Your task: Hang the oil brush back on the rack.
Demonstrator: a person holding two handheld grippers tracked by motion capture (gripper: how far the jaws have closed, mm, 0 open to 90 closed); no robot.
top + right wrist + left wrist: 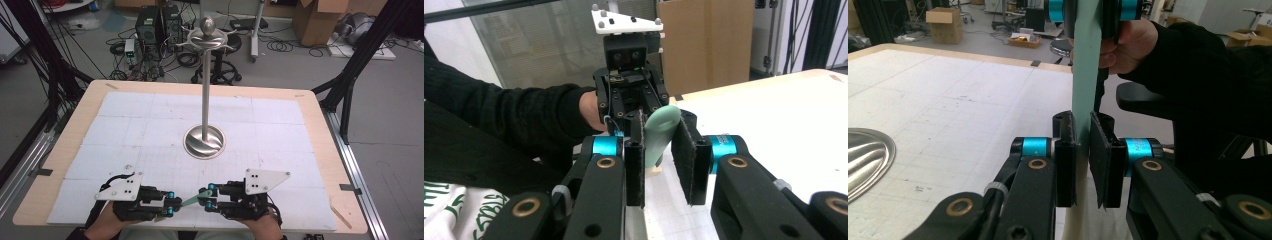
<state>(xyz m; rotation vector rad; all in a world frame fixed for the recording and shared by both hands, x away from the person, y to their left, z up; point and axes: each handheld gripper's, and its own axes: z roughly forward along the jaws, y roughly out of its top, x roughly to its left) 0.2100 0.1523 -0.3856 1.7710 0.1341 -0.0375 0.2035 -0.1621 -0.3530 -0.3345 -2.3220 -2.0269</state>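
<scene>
Near the table's front edge, the left gripper (172, 204) and right gripper (205, 196) face each other tip to tip, each held in a hand (107, 224), with a mint-green flat strip (191, 200) spanning the gap between them. From the left gripper view, that gripper's jaws are clamped on the strip (1083, 90), which runs on to the other gripper at the top of the picture. From the right gripper view, the strip's rounded end (660, 132) lies between that gripper's jaws against the left pad, with a gap on the right, so these jaws stand apart. Farther back, at the centre of the white gridded mat (125, 135), stands a metal stand (205, 90) with a round ribbed base, a tall pole and a ball on top. Beyond the table (75, 125), cables and cardboard boxes (315, 20) sit on the floor.
</scene>
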